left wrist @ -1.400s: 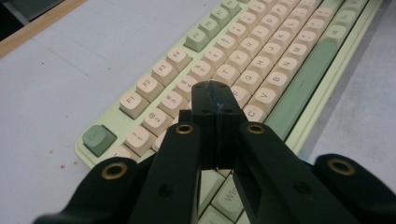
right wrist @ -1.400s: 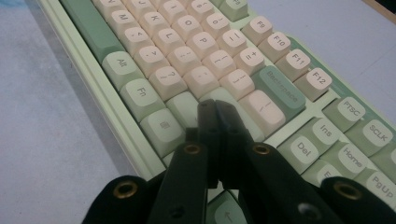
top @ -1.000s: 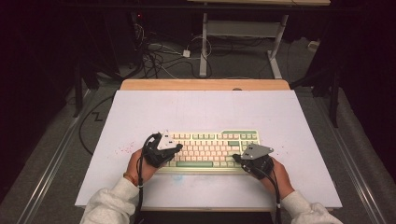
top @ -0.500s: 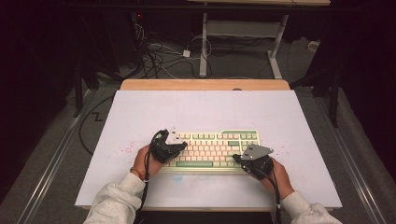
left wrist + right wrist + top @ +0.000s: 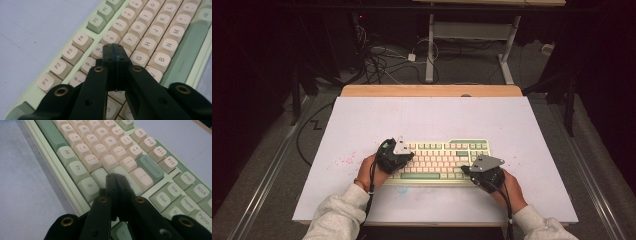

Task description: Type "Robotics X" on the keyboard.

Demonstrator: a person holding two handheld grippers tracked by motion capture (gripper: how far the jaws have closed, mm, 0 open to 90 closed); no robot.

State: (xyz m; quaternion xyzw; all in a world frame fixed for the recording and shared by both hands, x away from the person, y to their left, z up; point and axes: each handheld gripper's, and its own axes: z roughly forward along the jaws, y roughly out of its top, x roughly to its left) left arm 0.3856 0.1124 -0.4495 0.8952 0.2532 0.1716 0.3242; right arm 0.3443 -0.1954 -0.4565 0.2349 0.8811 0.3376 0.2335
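Jaws closed over keyboard, seemingly lying left-right.

In your left gripper view, the closed jaws cover the keys directly behind their tips on the keyboard; the Esc key below-left of the jaws is cut by the frame edge. In your right gripper view, the jaws hide the key beneath their tips; the arrow key beside their base is blurred.

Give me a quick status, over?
Left gripper shut, over the letter keys. Right gripper shut, near Enter. Keyboard flat on table. Nothing in the way.
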